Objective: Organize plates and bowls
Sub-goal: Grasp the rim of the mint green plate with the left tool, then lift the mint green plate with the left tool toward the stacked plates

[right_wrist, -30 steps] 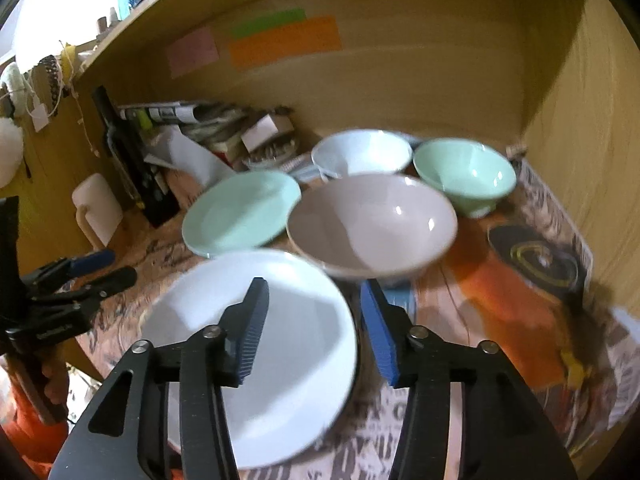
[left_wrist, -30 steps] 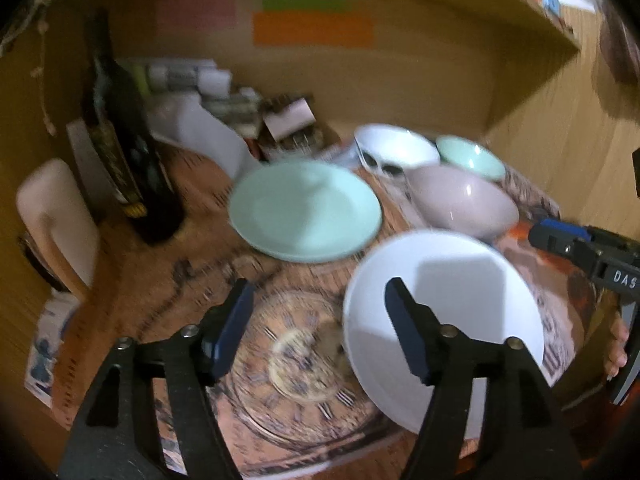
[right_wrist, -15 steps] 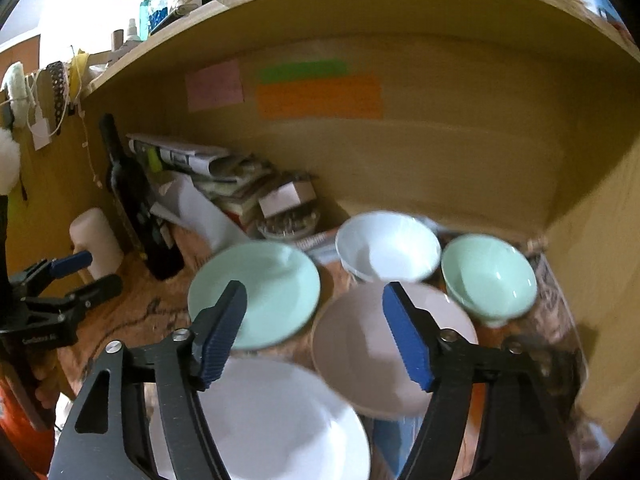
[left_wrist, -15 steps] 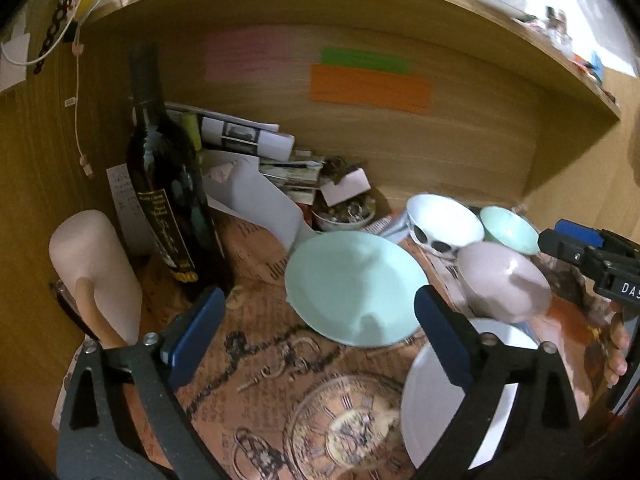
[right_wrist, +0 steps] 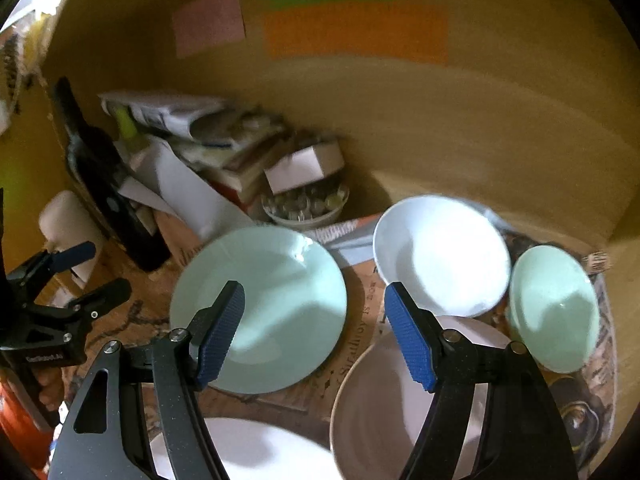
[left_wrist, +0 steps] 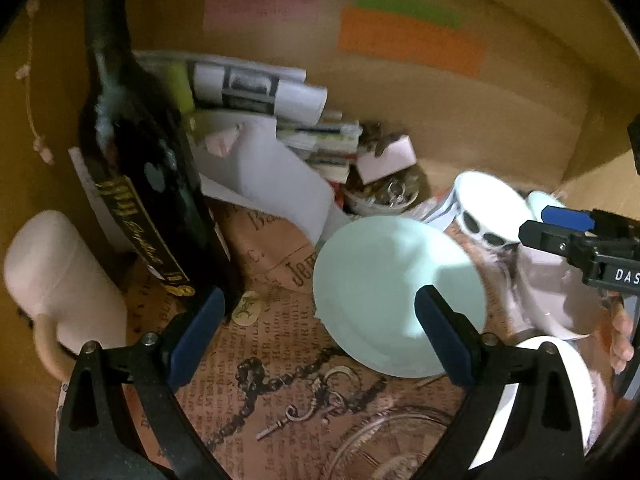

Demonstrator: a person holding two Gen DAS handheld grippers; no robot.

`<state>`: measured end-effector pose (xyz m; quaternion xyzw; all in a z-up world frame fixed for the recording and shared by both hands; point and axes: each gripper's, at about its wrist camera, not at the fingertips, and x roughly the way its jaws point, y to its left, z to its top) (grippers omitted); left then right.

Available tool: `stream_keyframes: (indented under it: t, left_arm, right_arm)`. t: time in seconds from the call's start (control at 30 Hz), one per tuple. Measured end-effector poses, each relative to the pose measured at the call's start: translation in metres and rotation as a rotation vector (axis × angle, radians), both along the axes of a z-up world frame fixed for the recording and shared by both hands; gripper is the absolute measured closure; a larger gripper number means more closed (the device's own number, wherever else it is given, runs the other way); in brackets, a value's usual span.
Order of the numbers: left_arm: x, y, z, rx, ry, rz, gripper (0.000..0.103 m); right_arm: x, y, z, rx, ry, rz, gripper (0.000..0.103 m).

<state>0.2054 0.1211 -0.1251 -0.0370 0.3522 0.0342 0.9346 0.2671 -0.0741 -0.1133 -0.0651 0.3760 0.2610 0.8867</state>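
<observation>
In the left wrist view I am holding the left gripper [left_wrist: 316, 336] at the bottom of the frame with its jaws standing wide apart and gripping nothing; only the printed table covering [left_wrist: 256, 344] is showing between them. In the right wrist view I am keeping the right gripper [right_wrist: 316, 332] at moderate width, also gripping nothing.

Nearest the right gripper, the white plate [right_wrist: 248, 452] is lying at the bottom edge, left of centre. The pinkish bowl [right_wrist: 380, 408] is sitting at lower right, partly behind the right-hand finger. The mint plate [right_wrist: 276, 296] is lying just beyond at centre, flat on the covering, partly behind the left-hand finger. Past the pinkish bowl, the white bowl [right_wrist: 440, 252] is standing at centre right, with the mint bowl [right_wrist: 556, 304] just beside it at the right edge.

Farther back, at upper left, a dark bottle [right_wrist: 104, 184] is standing beside a heap of papers [right_wrist: 192, 132]. Coloured notes [right_wrist: 352, 28] are showing on the wooden back wall.
</observation>
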Motion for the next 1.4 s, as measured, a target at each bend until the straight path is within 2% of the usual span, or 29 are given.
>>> stream_keyframes:
  t: [0.23,0.27,0.33,0.4,0.43,0.5,0.53,0.6,0.8,1.23,1.4]
  left_arm:
    - [0.027,0.003,-0.03,-0.041,0.112,-0.036,0.006]
    - [0.029,0.003,-0.033,-0.049,0.12,-0.039,0.009]
    - [0.032,0.004,-0.039,-0.059,0.14,-0.049,0.017]
    - [0.035,0.005,-0.044,-0.071,0.159,-0.059,0.028]
    - [0.036,0.006,-0.046,-0.079,0.166,-0.065,0.031]
    - [0.038,0.007,-0.048,-0.089,0.171,-0.075,0.045]
    - [0.039,0.007,-0.05,-0.088,0.176,-0.081,0.048]
    - [0.04,0.008,-0.053,-0.094,0.183,-0.092,0.059]
    - [0.043,0.01,-0.06,-0.119,0.196,-0.113,0.07]
    - [0.052,0.002,-0.075,-0.161,0.226,-0.166,0.078]
    - [0.052,0.001,-0.076,-0.16,0.225,-0.164,0.078]
  right_arm:
    - [0.034,0.014,-0.033,-0.054,0.158,0.028,0.036]
    - [0.037,0.015,-0.036,-0.062,0.166,0.026,0.038]
    - [0.043,0.019,-0.042,-0.081,0.197,0.034,0.053]
    - [0.049,0.021,-0.048,-0.084,0.234,0.041,0.058]
    - [0.052,0.022,-0.05,-0.087,0.245,0.042,0.063]
    - [0.057,0.025,-0.054,-0.105,0.26,0.038,0.073]
    - [0.058,0.026,-0.055,-0.114,0.268,0.039,0.076]
    - [0.061,0.029,-0.058,-0.131,0.285,0.039,0.077]
    - [0.067,0.034,-0.061,-0.169,0.3,0.031,0.078]
    - [0.078,0.045,-0.069,-0.224,0.336,0.023,0.078]
    - [0.078,0.046,-0.071,-0.201,0.328,0.012,0.081]
